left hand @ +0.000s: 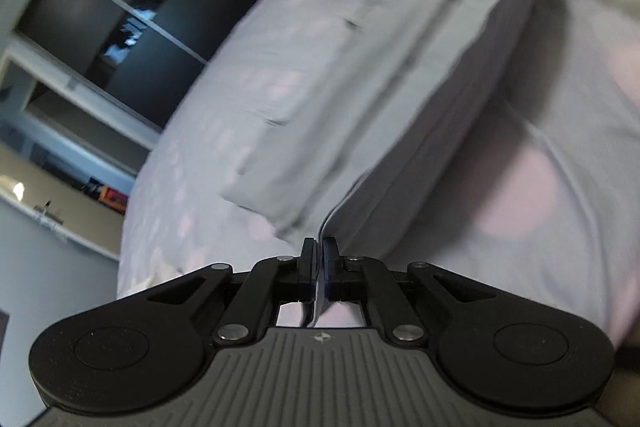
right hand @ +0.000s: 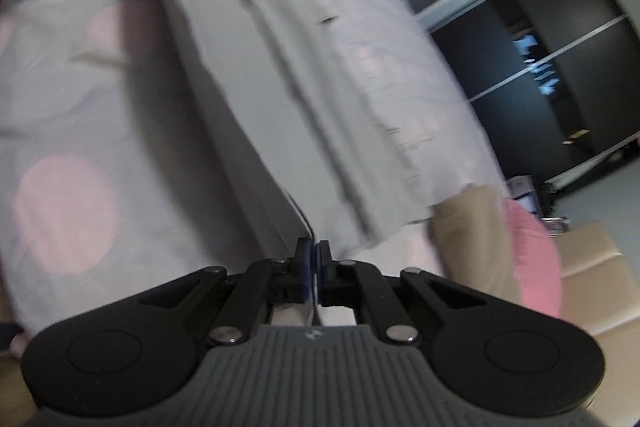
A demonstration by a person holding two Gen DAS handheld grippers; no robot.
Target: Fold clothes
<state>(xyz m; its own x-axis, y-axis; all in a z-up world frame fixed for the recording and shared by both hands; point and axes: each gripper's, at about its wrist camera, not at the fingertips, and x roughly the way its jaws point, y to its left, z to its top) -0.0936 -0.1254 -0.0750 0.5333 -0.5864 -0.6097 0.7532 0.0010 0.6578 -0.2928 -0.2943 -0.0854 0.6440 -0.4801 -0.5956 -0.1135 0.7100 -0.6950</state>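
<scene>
While both pictures are blurred, you can see your left gripper point(left hand: 319, 247) pinched tight on the near edge of the grey garment point(left hand: 352, 99), and your right gripper point(right hand: 311, 251) clamped on that garment's edge point(right hand: 280, 87) too. Its held edge rises between the two tongs, while the rest lies flat on the pale bedspread with pink dots point(left hand: 560, 167). A pink cushion point(right hand: 532, 255) and tan cloth point(right hand: 468, 227) lie at the garment's end, dark wardrobe doors point(left hand: 100, 11) beyond.
</scene>
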